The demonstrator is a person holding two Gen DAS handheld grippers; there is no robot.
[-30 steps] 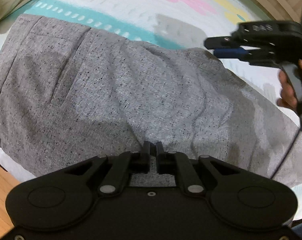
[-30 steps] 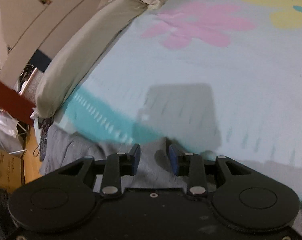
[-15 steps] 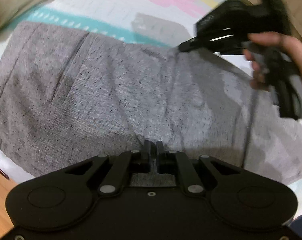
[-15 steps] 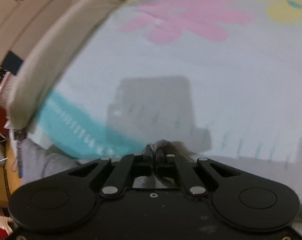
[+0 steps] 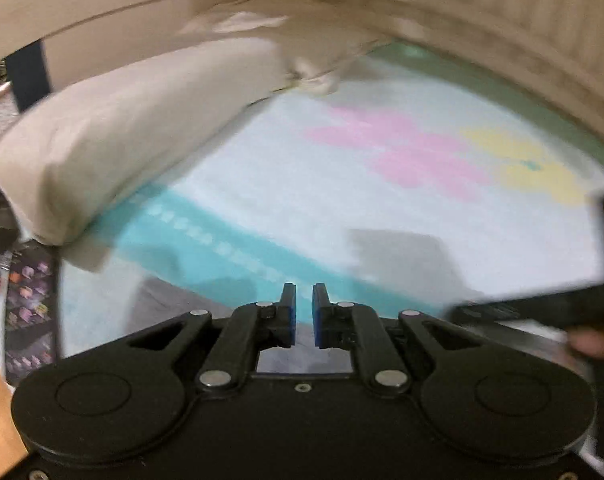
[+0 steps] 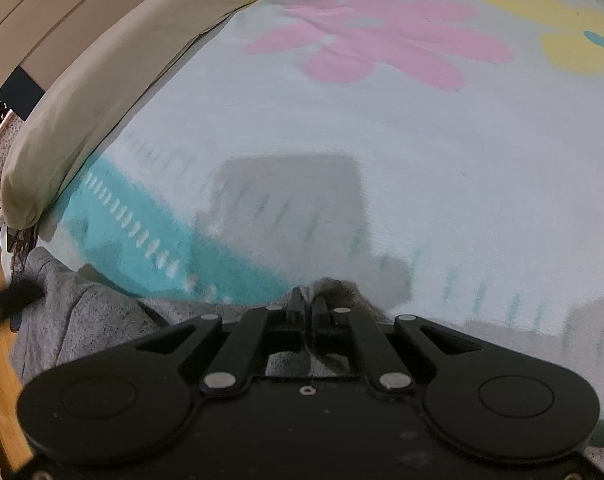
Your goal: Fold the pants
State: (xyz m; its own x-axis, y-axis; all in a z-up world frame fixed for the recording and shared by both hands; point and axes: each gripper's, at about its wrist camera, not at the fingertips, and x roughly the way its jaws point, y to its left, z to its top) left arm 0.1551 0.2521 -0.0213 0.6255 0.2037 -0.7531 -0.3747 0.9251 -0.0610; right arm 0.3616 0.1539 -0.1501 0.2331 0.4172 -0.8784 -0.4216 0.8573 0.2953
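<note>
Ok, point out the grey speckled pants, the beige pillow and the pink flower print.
grey speckled pants [image 6: 85,320]: right wrist view, bunched fabric at lower left.
beige pillow [image 6: 113,76]: right wrist view, middle of its side.
pink flower print [image 6: 378,40]: right wrist view, centre petals.

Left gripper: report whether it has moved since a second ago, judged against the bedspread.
Yes. The left gripper has tipped upward: its view, earlier filled by grey pants, now shows the pillow and flowered bedspread.
</note>
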